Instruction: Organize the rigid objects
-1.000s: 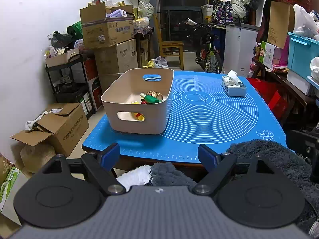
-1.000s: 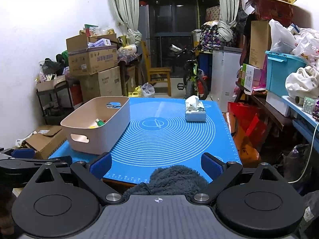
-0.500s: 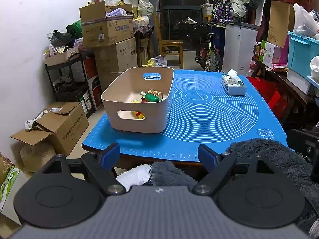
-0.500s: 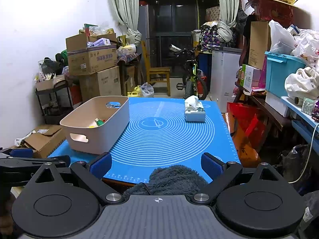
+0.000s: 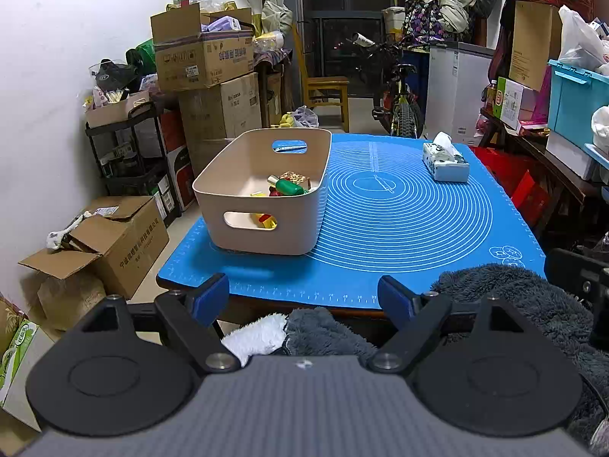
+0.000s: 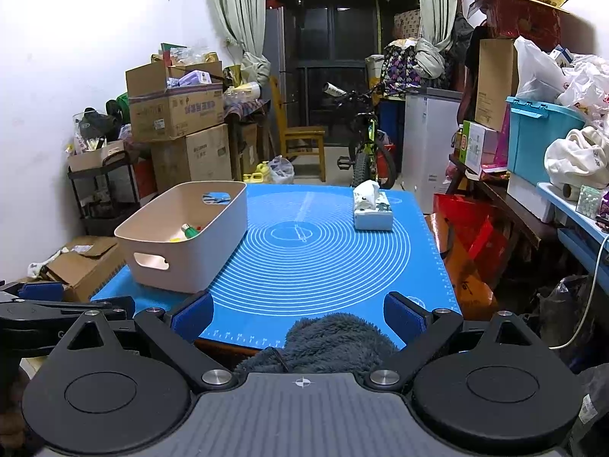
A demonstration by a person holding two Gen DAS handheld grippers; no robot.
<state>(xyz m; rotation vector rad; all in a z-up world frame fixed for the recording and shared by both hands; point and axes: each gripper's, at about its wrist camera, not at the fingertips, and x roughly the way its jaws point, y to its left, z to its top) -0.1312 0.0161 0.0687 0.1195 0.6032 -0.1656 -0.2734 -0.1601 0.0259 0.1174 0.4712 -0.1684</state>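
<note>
A beige plastic bin [image 5: 266, 224] stands on the left of the blue mat [image 5: 399, 228]; it also shows in the right wrist view [image 6: 182, 262]. Inside lie several small items, among them a green bottle [image 5: 291, 187] and a gold-patterned box [image 5: 296, 177]. My left gripper [image 5: 304, 297] is open and empty, held back off the table's near edge. My right gripper [image 6: 300, 314] is open and empty, also behind the near edge, to the right of the left gripper [image 6: 42, 291].
A tissue box [image 5: 445, 160] sits at the mat's far right, also in the right wrist view [image 6: 373, 211]. A grey fleece sleeve [image 6: 335, 342] lies below the grippers. Cardboard boxes [image 5: 114, 243] stand left of the table; red bags [image 6: 472, 240] and shelves stand on the right.
Both grippers have drifted very slightly; the scene is nearly unchanged. Both stay open and empty.
</note>
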